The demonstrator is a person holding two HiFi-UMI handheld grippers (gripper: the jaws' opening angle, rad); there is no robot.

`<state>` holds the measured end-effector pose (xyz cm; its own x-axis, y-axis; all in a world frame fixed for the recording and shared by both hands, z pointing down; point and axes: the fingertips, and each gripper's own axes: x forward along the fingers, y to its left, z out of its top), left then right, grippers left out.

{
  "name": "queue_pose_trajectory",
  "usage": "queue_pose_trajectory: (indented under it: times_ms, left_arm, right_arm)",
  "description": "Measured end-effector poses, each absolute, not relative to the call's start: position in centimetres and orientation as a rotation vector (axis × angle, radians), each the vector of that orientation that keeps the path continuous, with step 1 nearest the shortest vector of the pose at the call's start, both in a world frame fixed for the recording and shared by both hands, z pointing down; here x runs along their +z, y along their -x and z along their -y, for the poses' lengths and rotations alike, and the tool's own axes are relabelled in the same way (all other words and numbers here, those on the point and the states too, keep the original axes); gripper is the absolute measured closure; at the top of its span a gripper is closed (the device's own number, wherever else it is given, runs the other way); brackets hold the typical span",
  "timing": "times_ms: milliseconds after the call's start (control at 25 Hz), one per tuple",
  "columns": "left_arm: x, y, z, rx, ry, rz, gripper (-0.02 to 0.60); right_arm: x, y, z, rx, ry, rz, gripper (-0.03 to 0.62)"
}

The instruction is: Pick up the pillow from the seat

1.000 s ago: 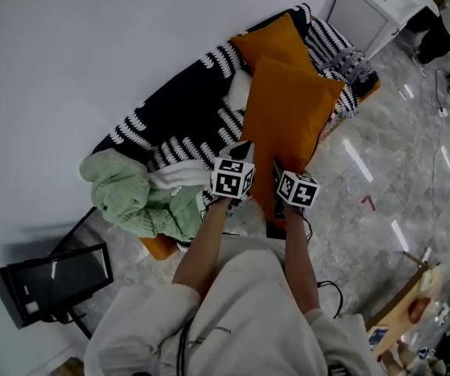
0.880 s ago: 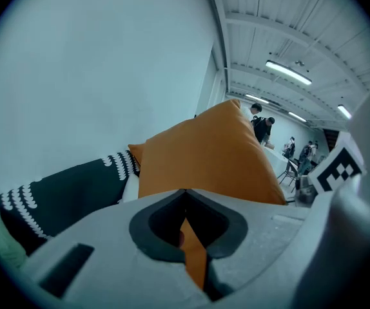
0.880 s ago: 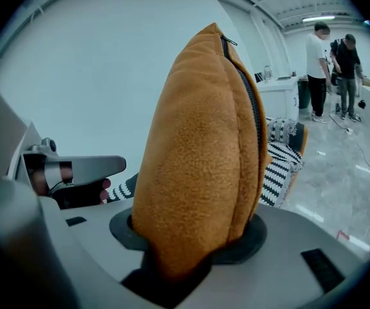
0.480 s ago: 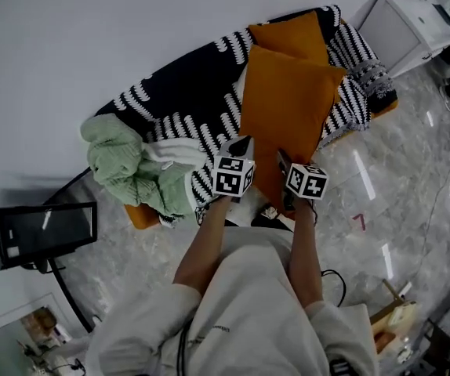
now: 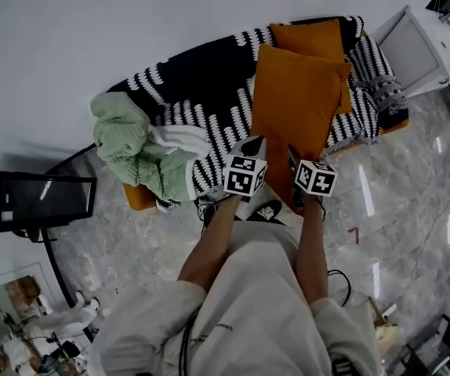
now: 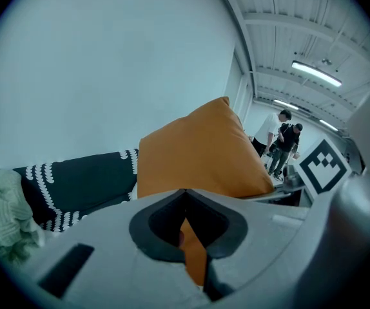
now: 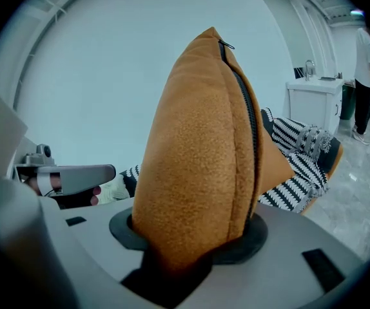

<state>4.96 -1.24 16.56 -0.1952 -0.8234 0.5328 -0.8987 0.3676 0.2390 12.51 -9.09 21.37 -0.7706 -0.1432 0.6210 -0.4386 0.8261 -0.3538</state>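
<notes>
An orange pillow (image 5: 299, 100) hangs over the front of the seat, held by its near edge between both grippers. My left gripper (image 5: 254, 146) is shut on a thin corner of the pillow (image 6: 198, 153), which fills the left gripper view. My right gripper (image 5: 294, 157) is shut on the thick zipped edge, and the pillow (image 7: 198, 153) stands up tall from between the jaws. A second orange pillow (image 5: 311, 36) lies behind it against the sofa's far end.
The sofa (image 5: 194, 92) is draped in a black-and-white patterned throw. A pale green blanket (image 5: 135, 143) is heaped at its left end. A black monitor (image 5: 37, 202) stands on the floor at left, a white cabinet (image 5: 429, 41) at the far right. Shoes (image 5: 264, 210) lie by the sofa's front.
Both grippers have shifted sideways with the pillow held between them, and their wrists have rolled. The pillow now hangs straighter. Neither grip has changed.
</notes>
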Motion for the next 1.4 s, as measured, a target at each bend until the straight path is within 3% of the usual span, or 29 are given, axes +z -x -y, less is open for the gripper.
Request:
queue_pose_trajectory:
  times_ms: [760, 1400]
  left_arm:
    - [17.2, -4.9, 1.8, 0.199, -1.46, 2.044, 0.574]
    - [17.4, -11.8, 11.8, 0.268, -1.622, 1.894, 0.574]
  right_arm:
    - [21.7, -13.3, 9.5, 0.605, -0.413, 2.395, 0.384]
    - [19.7, -21.4, 19.0, 0.74, -0.683, 2.419, 0.384]
